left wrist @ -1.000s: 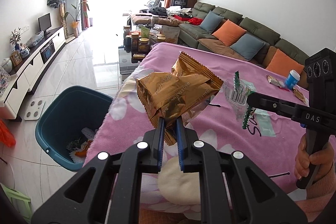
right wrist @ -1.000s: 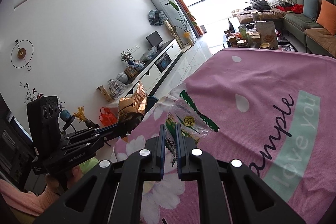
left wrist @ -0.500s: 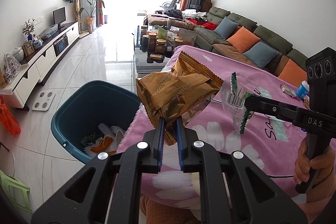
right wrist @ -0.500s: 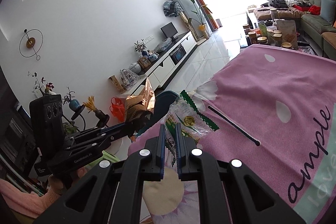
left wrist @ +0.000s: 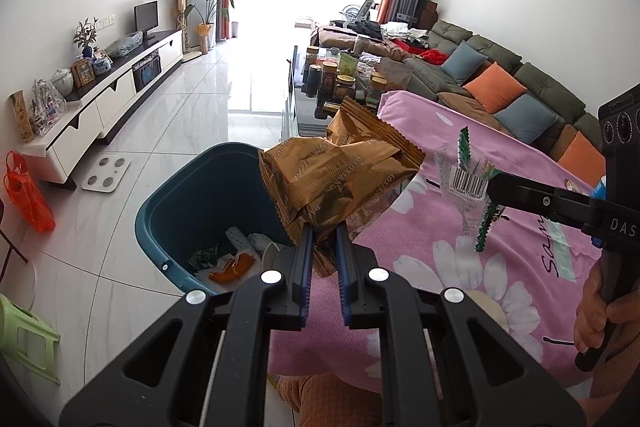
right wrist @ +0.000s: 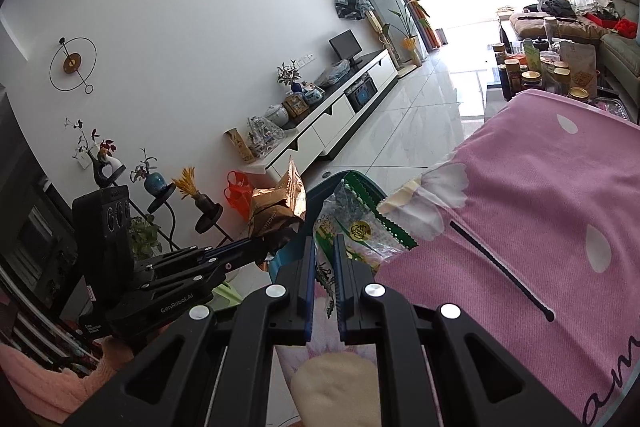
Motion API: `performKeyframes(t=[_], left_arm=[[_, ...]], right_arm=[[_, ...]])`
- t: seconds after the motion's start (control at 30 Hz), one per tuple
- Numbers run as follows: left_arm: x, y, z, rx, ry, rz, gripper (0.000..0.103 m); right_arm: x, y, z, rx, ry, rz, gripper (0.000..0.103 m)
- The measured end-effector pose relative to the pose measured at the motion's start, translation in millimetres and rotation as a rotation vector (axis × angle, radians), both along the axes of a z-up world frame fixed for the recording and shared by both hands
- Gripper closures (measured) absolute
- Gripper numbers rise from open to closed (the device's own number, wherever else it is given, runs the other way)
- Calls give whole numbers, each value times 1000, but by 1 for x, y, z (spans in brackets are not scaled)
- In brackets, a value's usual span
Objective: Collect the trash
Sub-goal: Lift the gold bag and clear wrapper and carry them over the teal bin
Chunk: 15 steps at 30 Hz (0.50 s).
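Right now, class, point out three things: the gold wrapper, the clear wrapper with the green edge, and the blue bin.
Gold wrapper (left wrist: pixel 340 175): left wrist view, on its crumpled middle.
Clear wrapper (right wrist: pixel 360 227): right wrist view, on its printed face.
Bin (left wrist: pixel 192 203): left wrist view, on its inner wall.

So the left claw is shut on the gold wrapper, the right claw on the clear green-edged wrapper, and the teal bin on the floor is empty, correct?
Not quite: the teal bin is not empty. The left wrist view shows white and orange scraps lying in its bottom. The rest holds: the left claw is shut on the gold wrapper, and the right claw on the clear green-edged wrapper.
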State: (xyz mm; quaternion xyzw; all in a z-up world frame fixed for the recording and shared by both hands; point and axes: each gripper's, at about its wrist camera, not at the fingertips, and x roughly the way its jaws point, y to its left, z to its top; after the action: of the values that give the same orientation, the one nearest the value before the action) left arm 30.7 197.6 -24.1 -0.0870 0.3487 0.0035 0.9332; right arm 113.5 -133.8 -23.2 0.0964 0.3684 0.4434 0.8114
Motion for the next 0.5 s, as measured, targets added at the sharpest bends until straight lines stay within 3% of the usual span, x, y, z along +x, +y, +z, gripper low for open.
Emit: performKeyframes(t=[0.5], left_arm=[[-3,30,-9,0,19,78,91]], right_arm=[[10,38,-1,-7,3,63,95]])
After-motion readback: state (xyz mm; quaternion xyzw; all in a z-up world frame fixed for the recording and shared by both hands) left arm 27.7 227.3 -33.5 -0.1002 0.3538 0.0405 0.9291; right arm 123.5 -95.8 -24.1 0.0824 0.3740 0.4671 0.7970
